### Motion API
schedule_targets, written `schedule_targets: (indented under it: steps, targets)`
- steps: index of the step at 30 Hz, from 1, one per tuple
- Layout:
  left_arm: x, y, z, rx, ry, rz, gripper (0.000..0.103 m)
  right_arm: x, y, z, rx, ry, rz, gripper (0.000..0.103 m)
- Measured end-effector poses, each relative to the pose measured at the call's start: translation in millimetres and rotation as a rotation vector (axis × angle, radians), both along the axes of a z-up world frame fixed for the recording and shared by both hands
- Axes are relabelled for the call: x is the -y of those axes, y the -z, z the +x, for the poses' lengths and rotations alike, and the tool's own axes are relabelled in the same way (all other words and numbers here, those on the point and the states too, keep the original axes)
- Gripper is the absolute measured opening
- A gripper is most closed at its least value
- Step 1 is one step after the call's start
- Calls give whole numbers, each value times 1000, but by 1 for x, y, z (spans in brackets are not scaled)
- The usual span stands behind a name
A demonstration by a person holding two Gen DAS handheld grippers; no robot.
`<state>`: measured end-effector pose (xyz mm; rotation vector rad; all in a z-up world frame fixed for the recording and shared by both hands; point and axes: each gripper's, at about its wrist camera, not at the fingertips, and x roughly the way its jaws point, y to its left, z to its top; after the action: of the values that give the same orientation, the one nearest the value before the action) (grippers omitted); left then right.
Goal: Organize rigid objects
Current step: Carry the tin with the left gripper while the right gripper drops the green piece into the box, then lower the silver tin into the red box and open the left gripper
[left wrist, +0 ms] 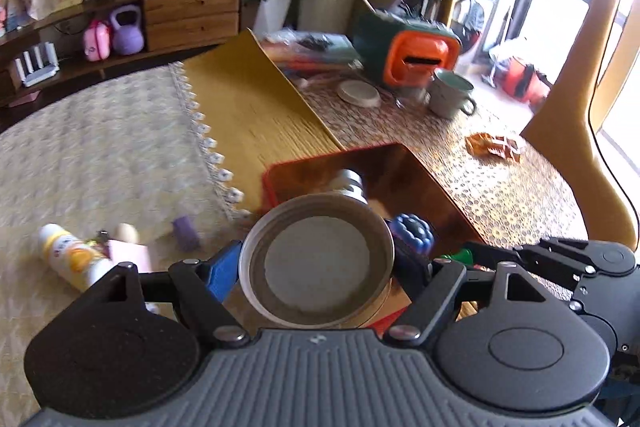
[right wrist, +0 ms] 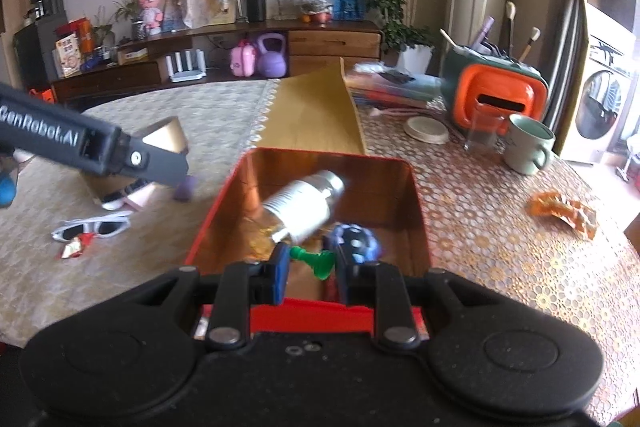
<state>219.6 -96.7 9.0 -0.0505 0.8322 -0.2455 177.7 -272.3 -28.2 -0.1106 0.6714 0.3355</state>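
My left gripper (left wrist: 318, 263) is shut on a round gold tin (left wrist: 318, 259), held up beside the red box (left wrist: 280, 173); the tin also shows in the right wrist view (right wrist: 164, 137). The red box (right wrist: 416, 211) holds a white bottle (right wrist: 304, 203), a blue ball-like toy (right wrist: 356, 239) and a green piece (right wrist: 316, 261). My right gripper (right wrist: 310, 267) is open over the near end of the box, with the green piece between its fingers. Loose on the cloth are sunglasses (right wrist: 94, 229), a purple block (right wrist: 186, 189) and a spray bottle (left wrist: 72, 255).
A mug (right wrist: 526, 143), a glass (right wrist: 482, 127), a round lid (right wrist: 426, 131) and an orange and green holder (right wrist: 496, 95) stand at the back right. An orange wrapper (right wrist: 564, 213) lies on the right. A gold board (right wrist: 312, 119) lies behind the box.
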Motion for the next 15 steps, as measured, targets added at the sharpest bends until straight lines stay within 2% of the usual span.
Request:
schedule_targets:
  steps: [15]
  targets:
    - [57,18,55,-28,87,54,79,12,26,26,-57,9,-26,23]
